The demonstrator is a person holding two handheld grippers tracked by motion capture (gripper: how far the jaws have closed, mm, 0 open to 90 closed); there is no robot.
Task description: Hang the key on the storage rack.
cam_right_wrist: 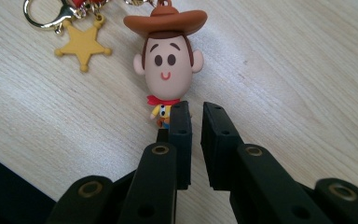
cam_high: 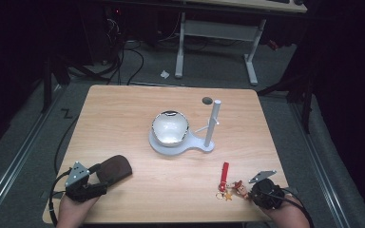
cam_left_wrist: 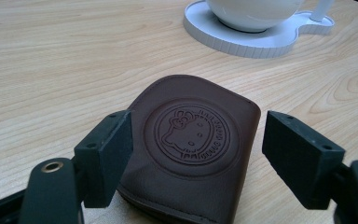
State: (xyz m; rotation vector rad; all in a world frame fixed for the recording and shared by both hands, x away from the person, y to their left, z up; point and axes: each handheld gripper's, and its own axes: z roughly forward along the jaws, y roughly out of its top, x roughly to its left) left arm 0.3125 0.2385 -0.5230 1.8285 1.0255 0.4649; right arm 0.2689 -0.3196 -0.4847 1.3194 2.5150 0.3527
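1. The right gripper [cam_right_wrist: 195, 109] jaws are sitting nearly closed with nothing between them, at the feet of the cowboy keychain [cam_right_wrist: 168, 65].
2. The left gripper [cam_left_wrist: 196, 154] jaws are standing open astride the brown leather pouch [cam_left_wrist: 191, 154].
3. The keychain is lying near the table's [cam_high: 123, 114] front right edge, showing a brown hat, red scarf, yellow star charm [cam_right_wrist: 82, 44] and red strap [cam_high: 225, 172].
4. The pouch is bearing an embossed cat-face seal; its lettering is unreadable.

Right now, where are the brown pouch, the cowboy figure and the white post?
brown pouch [cam_left_wrist: 191, 140], left gripper view: on its embossed round stamp.
cowboy figure [cam_right_wrist: 168, 63], right gripper view: on its face.
white post [cam_high: 213, 121], high view: on the middle of its shaft.
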